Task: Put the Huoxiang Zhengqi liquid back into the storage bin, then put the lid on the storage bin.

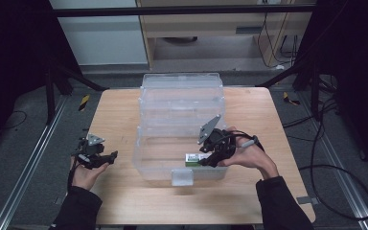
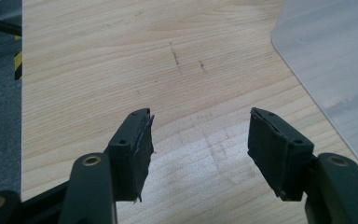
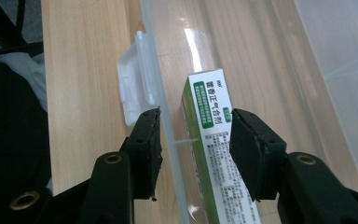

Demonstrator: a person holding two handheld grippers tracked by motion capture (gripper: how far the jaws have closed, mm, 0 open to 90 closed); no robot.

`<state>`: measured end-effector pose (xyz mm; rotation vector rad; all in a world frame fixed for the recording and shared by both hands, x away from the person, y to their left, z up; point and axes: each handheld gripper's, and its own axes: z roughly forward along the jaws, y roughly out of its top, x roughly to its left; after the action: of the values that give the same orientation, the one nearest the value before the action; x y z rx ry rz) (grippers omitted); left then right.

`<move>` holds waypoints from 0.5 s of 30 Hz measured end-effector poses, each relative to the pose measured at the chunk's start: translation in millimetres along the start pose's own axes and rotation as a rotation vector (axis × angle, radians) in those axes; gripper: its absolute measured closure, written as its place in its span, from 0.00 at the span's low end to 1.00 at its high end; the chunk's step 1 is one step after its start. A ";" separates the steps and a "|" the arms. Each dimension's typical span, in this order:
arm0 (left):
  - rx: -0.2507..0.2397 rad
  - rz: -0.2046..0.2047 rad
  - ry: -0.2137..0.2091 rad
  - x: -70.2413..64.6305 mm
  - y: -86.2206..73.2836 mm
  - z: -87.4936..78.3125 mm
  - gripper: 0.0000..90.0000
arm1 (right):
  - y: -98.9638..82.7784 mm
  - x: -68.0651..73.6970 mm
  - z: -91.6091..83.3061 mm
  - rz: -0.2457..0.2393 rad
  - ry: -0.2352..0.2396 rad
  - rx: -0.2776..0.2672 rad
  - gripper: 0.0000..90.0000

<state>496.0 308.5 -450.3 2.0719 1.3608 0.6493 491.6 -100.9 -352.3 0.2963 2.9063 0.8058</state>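
A white and green carton [image 3: 212, 135] lies inside a clear plastic bin [image 3: 279, 60], close along the bin's front wall. My right gripper [image 3: 196, 114] is open over that wall, with one jaw outside the bin and the other at the carton's far side. The pads do not squeeze the carton. From above, the carton [image 1: 191, 159] shows at the bin's [image 1: 182, 79] near right corner, under my right gripper [image 1: 207, 161]. My left gripper [image 1: 106, 158] rests open over the bare wood at the left, and its jaws [image 2: 198, 114] hold nothing.
The bin stands in the middle of a wooden table [image 1: 124, 110], with a white latch [image 1: 181, 177] on its front wall. The same latch [image 3: 133, 88] lies just beyond my outer right jaw. A corner of the bin [image 2: 335, 60] sits right of my left gripper. Cables trail on the floor at the right.
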 end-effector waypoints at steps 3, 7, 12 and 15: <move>-0.001 -0.004 0.000 0.8 -0.2 0.3 0.44 | 1.2 2.6 4.7 0.004 -0.002 0.003 0.59; -0.006 -0.002 -0.002 0.6 0.5 -0.6 0.44 | 2.5 5.6 8.8 -0.003 0.010 -0.002 0.58; -0.004 -0.005 -0.002 1.6 0.0 -0.4 0.44 | 1.3 8.0 16.2 0.004 0.025 0.011 0.57; -0.007 -0.005 -0.001 1.3 0.5 -1.3 0.44 | 1.3 10.0 19.9 0.005 0.021 0.034 0.57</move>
<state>495.9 309.8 -448.9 2.0623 1.3606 0.6502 485.3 -87.7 -369.1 0.2996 2.9429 0.7657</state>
